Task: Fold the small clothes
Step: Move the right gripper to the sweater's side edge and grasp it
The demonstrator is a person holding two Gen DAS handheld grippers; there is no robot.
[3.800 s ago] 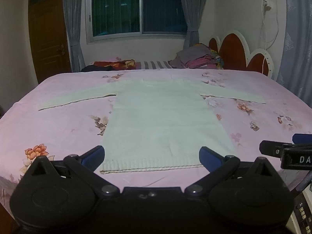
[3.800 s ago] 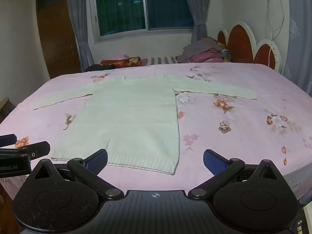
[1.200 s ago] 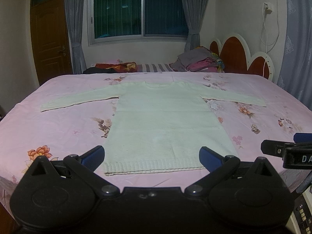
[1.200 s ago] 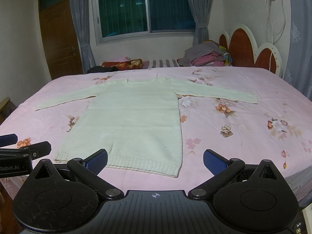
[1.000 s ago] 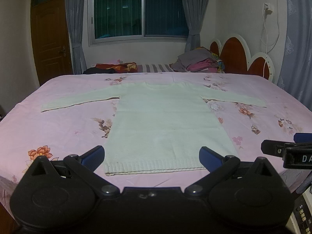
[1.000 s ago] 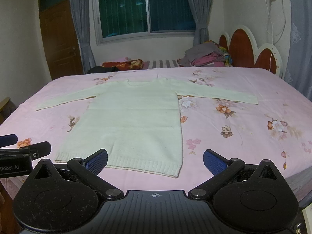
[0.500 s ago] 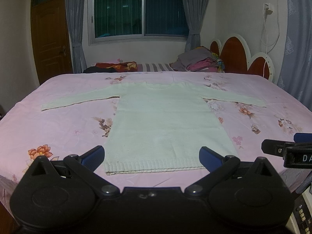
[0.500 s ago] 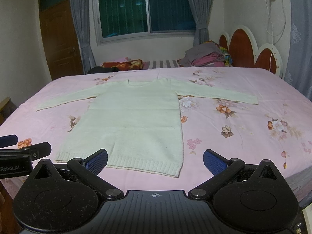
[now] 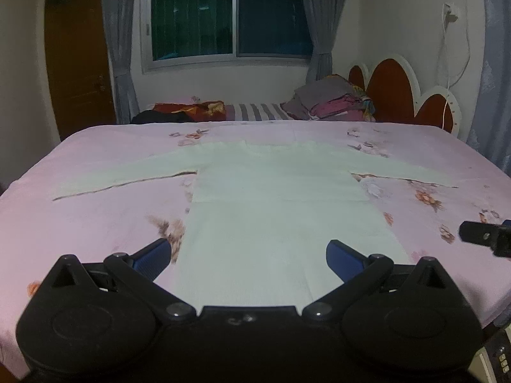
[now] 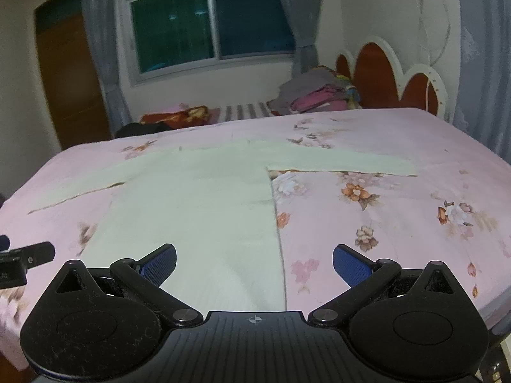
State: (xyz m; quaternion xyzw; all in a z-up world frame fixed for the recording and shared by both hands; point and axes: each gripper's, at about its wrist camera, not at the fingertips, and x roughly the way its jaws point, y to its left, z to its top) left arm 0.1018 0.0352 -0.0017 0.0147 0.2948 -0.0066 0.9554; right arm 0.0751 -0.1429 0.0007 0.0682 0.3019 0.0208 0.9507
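Sweater (image 9: 274,210) spread flat on bed (image 9: 95,223), front down or up can't tell, pale mint knit, both sleeves out sideways, hem toward the near edge. Laid out like that so body and sleeves are all reachable for a first fold; no fold made yet by the look of it. Left sleeve (image 9: 127,175) runs toward the door side, right sleeve (image 10: 345,164) toward the headboard (image 9: 402,92) side. Neck points at the window (image 9: 230,16).

Left tongs (image 9: 246,255) released, blue pads wide apart, nothing between them, hovering low over the hem area at the sweater's left bottom part; hem itself hidden under the tool body in this view. Right tongs (image 10: 254,263) also released, pads spread, straddling the sweater's right side edge near the bottom corner, one pad over knit, other over pink sheet. Whether either touches the fabric can't tell.

Pose: both held level, pointing forward along the bed toward the window, side by side, each one's tip showing at the edge of the other's view. Right view slightly tilted and a bit blurred, so that hand is likely in motion. Judgement: approach to the bottom hem corners, likely to lift hem up toward shoulders, or else go for a sleeve first.

Pile of folded clothes (image 9: 332,102) at the far side by the headboard, well apart from the sweater; dark bundle (image 9: 185,111) far left side.
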